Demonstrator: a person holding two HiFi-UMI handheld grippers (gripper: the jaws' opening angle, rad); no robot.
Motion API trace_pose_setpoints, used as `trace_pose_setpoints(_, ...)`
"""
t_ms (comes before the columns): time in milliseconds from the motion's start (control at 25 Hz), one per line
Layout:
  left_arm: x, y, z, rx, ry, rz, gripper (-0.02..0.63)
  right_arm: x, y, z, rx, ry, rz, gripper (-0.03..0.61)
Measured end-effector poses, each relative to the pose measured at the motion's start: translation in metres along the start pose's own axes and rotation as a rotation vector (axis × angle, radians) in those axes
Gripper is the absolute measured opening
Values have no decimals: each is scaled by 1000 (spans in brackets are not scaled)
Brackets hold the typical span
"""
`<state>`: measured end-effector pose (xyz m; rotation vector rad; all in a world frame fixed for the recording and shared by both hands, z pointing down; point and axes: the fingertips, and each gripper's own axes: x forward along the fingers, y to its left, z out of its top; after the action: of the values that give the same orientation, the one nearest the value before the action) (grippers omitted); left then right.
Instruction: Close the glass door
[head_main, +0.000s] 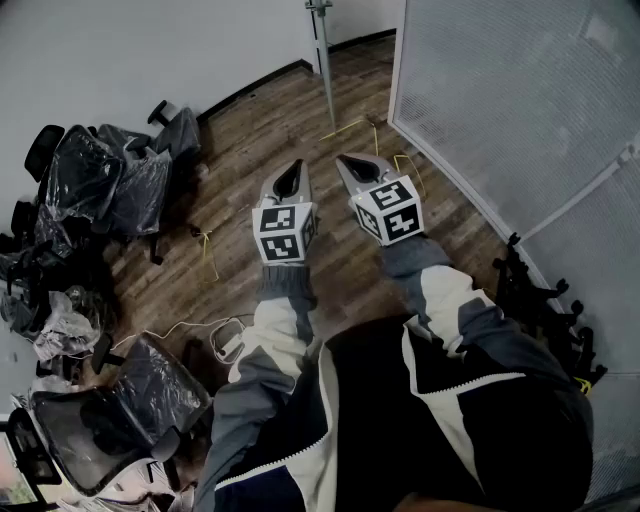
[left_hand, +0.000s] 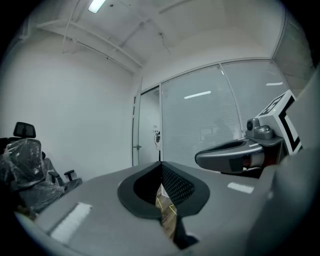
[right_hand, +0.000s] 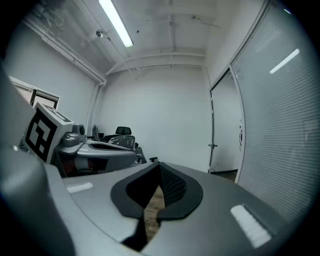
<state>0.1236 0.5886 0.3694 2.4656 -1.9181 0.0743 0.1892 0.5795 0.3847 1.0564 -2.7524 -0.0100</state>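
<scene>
Glass door (head_main: 326, 70) sits at 12 o'clock in head view, seen edge-on as a thin metal-topped strip. Its free edge stands apart from the frosted glass partition (head_main: 520, 100) at 1–2 o'clock. My left gripper (head_main: 295, 165) has jaws pressed together with nothing between them. My right gripper (head_main: 345, 162) is just beside it at 3 o'clock, jaws together too and empty. Both hang over the wooden floor (head_main: 260, 130), well apart from the door and touching nothing. In the left gripper view the door pane is at 12 o'clock beyond my jaw tips; in the right gripper view it's at 2 o'clock. Plastic-wrapped office chairs (head_main: 110, 180) are piled at 9–10 o'clock in head view.
</scene>
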Motion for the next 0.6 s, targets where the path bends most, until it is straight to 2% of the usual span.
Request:
trace_pose_setpoints(200,-1,3,-13,15,22,-7,6,2,7,-4,9,6,4,2)
trace_pose_setpoints(480,-3,7,-14,-2,2,-14,6,5,7,-3,19,-10,1,5)
trace_pose_setpoints(600,-6,5,-20,68,5,-14,6,3,10,-5,-2,-10,-1,5)
